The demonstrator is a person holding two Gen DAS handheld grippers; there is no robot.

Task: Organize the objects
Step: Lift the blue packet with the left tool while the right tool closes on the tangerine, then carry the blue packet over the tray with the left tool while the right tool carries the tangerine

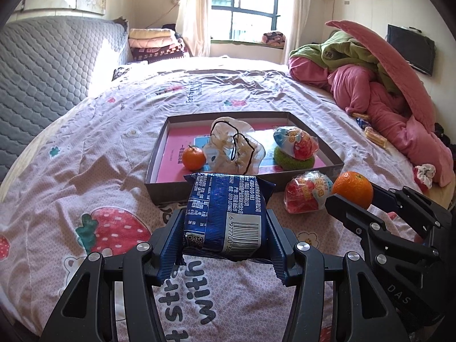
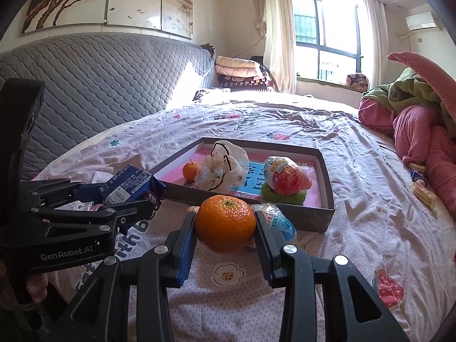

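Observation:
My left gripper (image 1: pixel 225 228) is shut on a blue snack packet (image 1: pixel 228 213), held above the bedspread just short of the shallow grey box (image 1: pixel 159 191). My right gripper (image 2: pixel 225 222) is shut on a large orange (image 2: pixel 225 223), also lifted near the box's front wall (image 2: pixel 313 222). Inside the box lie a small orange (image 1: pixel 193 157), a crumpled clear bag (image 1: pixel 232 148), and a wrapped toy egg (image 1: pixel 296 142) on a green scrubber (image 1: pixel 293 162). A second wrapped egg (image 1: pixel 306 195) lies on the bed in front of the box.
A pink and green heap of bedding (image 1: pixel 379 85) fills the right side, with small snack packets (image 1: pixel 376 136) beside it. A grey quilted headboard (image 1: pixel 51 65) stands on the left. Folded blankets (image 1: pixel 154 42) sit by the window.

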